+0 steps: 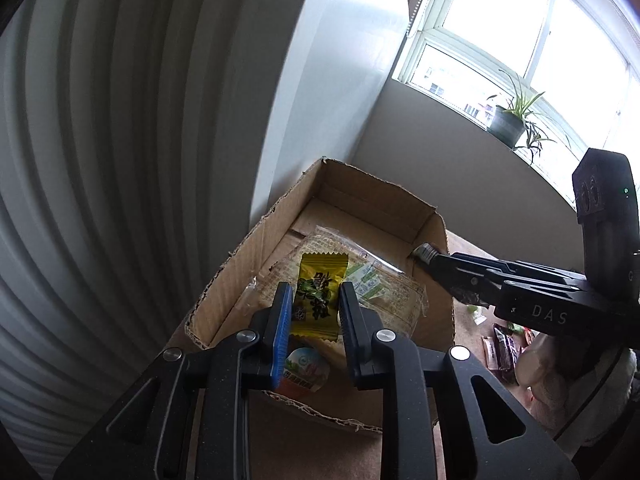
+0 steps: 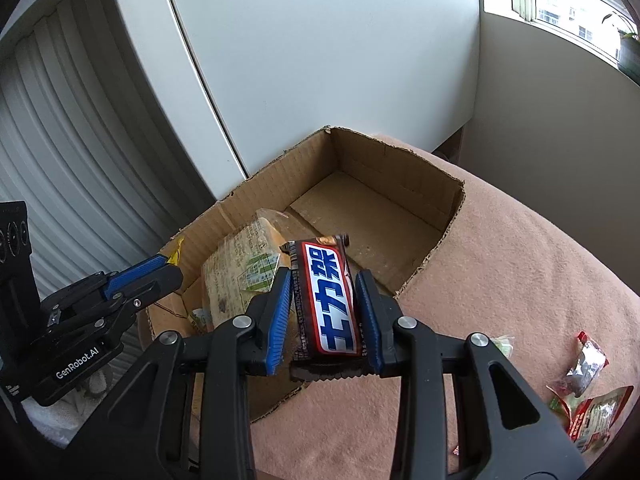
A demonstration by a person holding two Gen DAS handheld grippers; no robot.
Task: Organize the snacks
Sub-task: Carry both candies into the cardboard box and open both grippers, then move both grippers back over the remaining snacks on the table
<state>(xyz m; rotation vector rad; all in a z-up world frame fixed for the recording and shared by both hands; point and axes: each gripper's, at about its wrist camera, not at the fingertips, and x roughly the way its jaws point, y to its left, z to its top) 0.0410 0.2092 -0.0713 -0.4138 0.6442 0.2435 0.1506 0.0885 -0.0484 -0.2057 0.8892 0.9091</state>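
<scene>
1. Box (image 2: 420, 216) in front of me, open cardboard, on a pink blanket (image 2: 520, 260) beside a white wall.
2. My left gripper (image 1: 312, 308) hangs over the near end of the box with a yellow packet (image 1: 316, 296) between its jaws. The packet fills the gap, but I cannot tell whether the pads still press on it.
3. Under that packet lies a large clear cracker pack (image 1: 384, 292), flat on the box floor. A small round cup (image 1: 306, 372) sits near the front wall, just behind the blue pad.
4. My right gripper (image 2: 324, 312) is over the front right rim, with a dark bar (image 2: 324, 300) with a blue-and-white label between its fingers. The bar sits tilted and touches both pads; I cannot tell if it is truly gripped.
5. Loose snacks (image 2: 588, 400) lie on the blanket to the right, well apart from the box.
6. A potted plant (image 1: 512, 120) stands on the windowsill.
</scene>
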